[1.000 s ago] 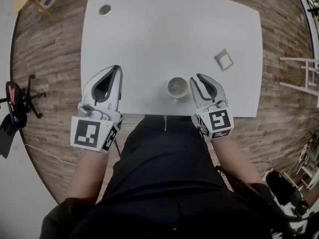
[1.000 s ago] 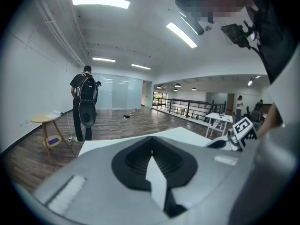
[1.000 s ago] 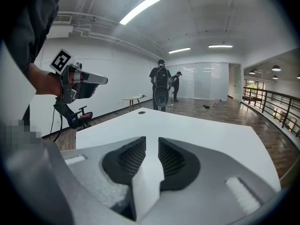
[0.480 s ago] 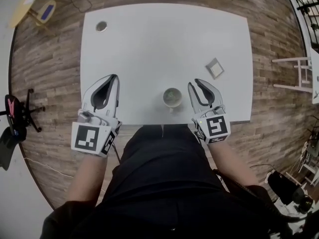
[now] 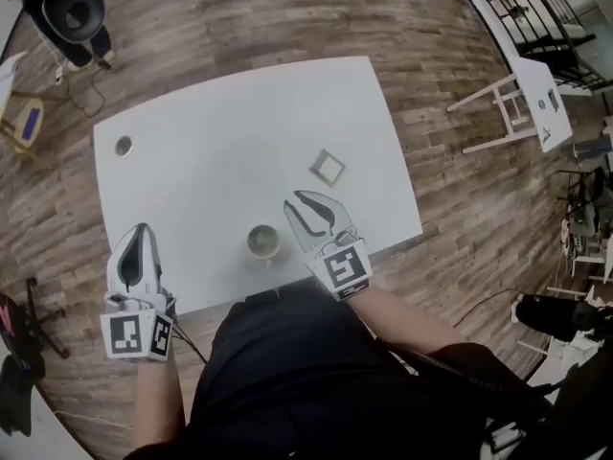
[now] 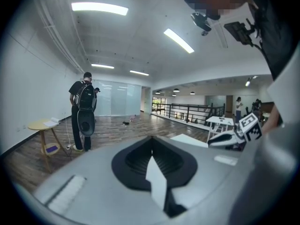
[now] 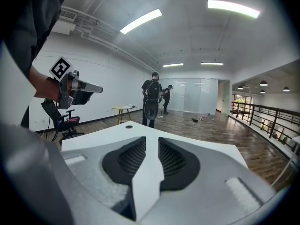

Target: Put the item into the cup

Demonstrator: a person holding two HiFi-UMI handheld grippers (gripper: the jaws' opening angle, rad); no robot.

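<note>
Half-open and empty, my right gripper (image 5: 294,200) was nearer the flat square item (image 5: 328,167), perhaps a tile, just ahead and slightly right.

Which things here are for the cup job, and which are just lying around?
For the job: cup; small square piece, likely the item; right gripper, open and empty.
Just lying about: round plug in the table; office chair; small white side table.
</note>
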